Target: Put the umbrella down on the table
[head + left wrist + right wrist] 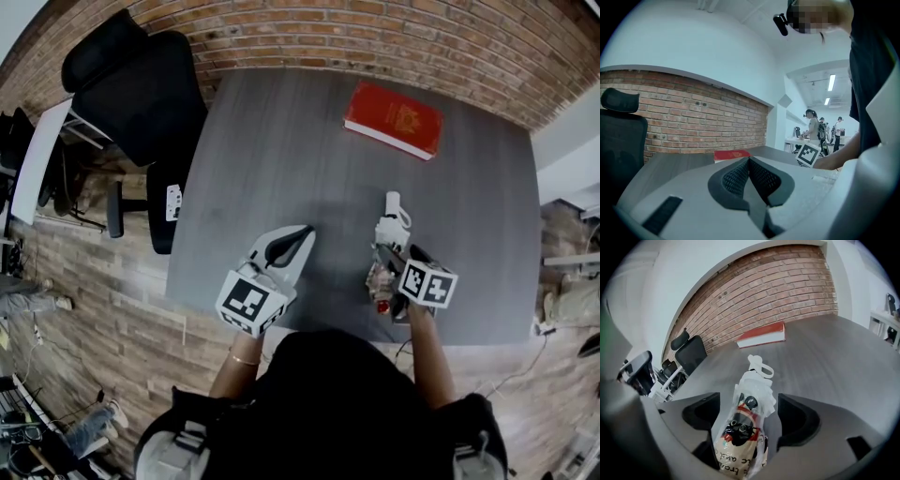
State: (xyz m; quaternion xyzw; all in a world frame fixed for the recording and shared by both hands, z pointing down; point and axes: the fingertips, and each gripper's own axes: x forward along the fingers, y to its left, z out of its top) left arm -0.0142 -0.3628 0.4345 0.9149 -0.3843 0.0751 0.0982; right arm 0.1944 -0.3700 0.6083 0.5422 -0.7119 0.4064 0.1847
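A folded umbrella [388, 242] with a white handle and a clear printed sleeve lies on the grey table [281, 141] near its front right. My right gripper [398, 255] stands over its near end, pointing steeply down. In the right gripper view the umbrella [747, 413] lies between the wide-open jaws of that gripper [749, 401], with a gap on the right side. My left gripper [305, 231] hovers at the table's front left, shut and holding nothing. In the left gripper view its pads [750, 161] meet with nothing between them.
A red book [394, 119] lies at the far right of the table by the brick wall. A black office chair [141, 84] stands at the table's left edge. People stand at desks in a far room [813, 124].
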